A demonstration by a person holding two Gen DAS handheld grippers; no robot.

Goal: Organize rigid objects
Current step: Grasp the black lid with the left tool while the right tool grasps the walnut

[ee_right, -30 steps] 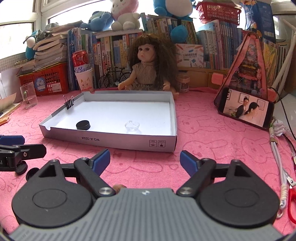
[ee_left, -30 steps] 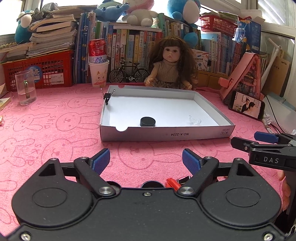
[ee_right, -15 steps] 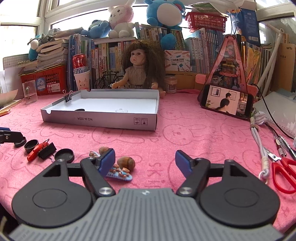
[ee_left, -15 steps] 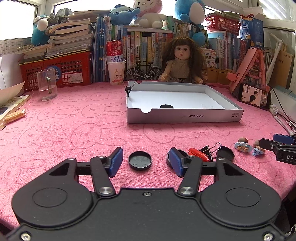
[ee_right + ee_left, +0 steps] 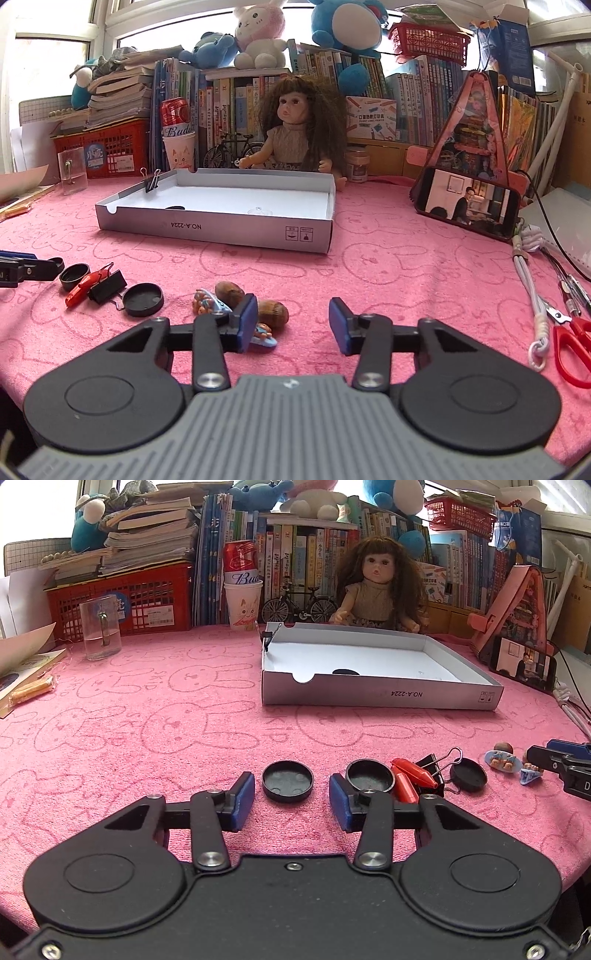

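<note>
The left tool (image 5: 291,799) hangs open and empty, a black cap (image 5: 287,780) on the worktop just ahead, between its fingers — it should lower squarely, then close. The right tool (image 5: 293,320), also open, holds nothing.

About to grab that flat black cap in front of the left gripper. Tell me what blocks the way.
Nothing visible does: the black cap lies on bare pink cloth, just ahead of the open left gripper, centred on the gap between its fingers.
</note>
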